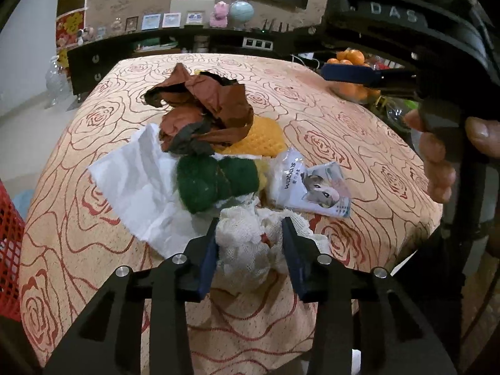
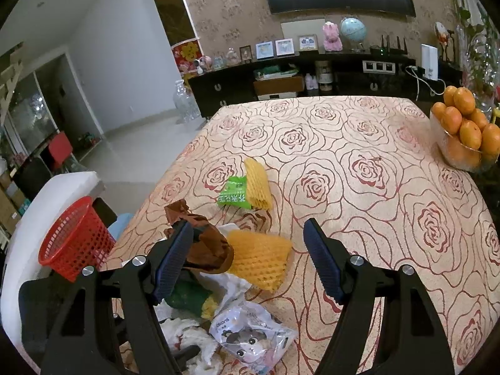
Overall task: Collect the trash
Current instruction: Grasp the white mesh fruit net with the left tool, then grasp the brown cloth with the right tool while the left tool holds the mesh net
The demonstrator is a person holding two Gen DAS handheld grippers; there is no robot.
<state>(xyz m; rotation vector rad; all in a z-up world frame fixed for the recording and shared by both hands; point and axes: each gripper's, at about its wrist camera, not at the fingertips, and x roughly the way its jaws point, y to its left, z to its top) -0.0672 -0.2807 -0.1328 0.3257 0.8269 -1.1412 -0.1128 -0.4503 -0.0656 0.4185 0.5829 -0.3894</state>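
A heap of trash lies on the rose-patterned table (image 1: 359,143). My left gripper (image 1: 250,228) has its fingers on both sides of a crumpled white mesh cloth (image 1: 243,243) at the near edge of the heap. Behind it lie a green scouring sponge (image 1: 212,181), a white paper sheet (image 1: 134,184), brown crumpled paper (image 1: 206,106), yellow foam netting (image 1: 265,137) and a cat-print wrapper (image 1: 322,187). My right gripper (image 2: 247,234) is open and empty above the yellow foam netting (image 2: 259,259). A red basket (image 2: 75,240) stands left of the table.
A green packet (image 2: 234,195) under another yellow foam net (image 2: 257,184) lies mid-table. A glass bowl of oranges (image 2: 465,131) stands at the right edge. A dark sideboard (image 2: 312,78) with frames, a globe and a pink toy stands behind the table.
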